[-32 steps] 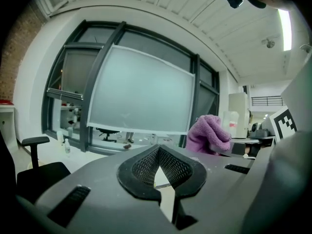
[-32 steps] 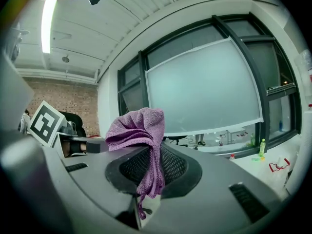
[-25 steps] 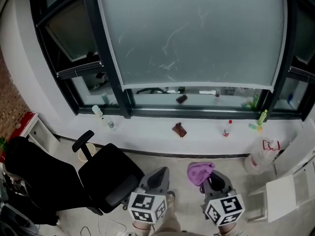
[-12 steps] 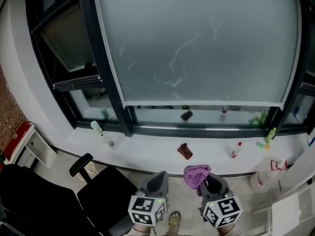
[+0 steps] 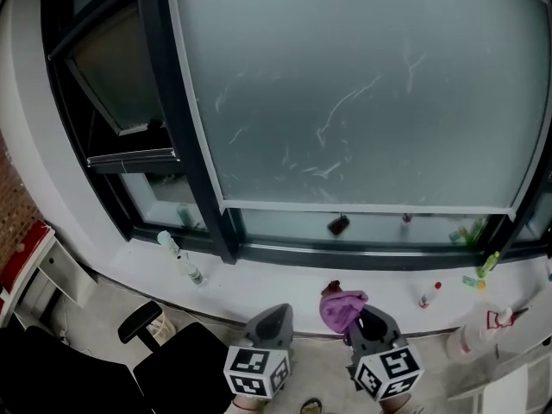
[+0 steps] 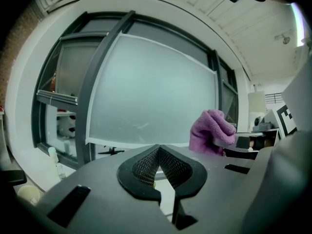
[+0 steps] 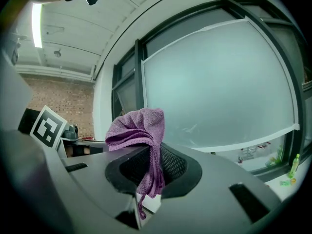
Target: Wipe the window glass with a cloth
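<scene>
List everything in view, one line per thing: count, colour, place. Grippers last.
window glass: one large pane, frosted grey-white with faint streaks, straight ahead.
window frame: one, dark, around the pane.
windowsill: one, white, below the window.
clear bottle: one, see-through, left end of the windowsill.
red-capped bottle: one, whitish, right part of the windowsill.
green bottle: one, green, far right by the frame.
office chair: one, black, floor at lower left.
cloth: one, purple, pinched in the right gripper's jaws.
left gripper: grey, jaws together, nothing between them.
right gripper: grey, shut on the cloth.
</scene>
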The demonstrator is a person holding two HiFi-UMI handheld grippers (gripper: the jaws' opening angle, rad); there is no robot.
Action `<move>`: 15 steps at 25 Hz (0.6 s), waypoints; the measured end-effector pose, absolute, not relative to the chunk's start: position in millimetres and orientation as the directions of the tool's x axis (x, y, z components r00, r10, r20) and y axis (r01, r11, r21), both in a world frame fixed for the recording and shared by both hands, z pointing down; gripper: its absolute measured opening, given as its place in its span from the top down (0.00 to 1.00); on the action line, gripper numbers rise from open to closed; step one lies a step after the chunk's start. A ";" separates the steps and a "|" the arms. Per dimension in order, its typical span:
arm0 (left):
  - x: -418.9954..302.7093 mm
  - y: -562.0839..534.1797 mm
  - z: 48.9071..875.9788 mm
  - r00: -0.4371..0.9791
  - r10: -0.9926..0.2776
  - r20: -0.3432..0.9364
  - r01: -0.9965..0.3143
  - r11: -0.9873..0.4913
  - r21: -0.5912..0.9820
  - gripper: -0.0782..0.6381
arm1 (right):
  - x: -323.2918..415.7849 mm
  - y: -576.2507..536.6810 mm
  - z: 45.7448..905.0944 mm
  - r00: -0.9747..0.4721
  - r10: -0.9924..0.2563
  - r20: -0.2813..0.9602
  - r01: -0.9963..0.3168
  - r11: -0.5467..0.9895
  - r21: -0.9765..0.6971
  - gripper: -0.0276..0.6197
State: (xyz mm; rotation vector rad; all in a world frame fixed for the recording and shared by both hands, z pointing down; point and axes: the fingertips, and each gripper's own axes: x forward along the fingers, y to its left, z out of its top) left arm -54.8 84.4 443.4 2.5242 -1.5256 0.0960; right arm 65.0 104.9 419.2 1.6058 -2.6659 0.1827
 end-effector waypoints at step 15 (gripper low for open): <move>-76.1 -22.5 434.1 0.485 -0.859 0.165 -0.874 -0.474 0.105 0.88 | 51.7 -5.1 411.1 -0.449 -0.890 0.075 -0.893 0.448 -0.033 0.88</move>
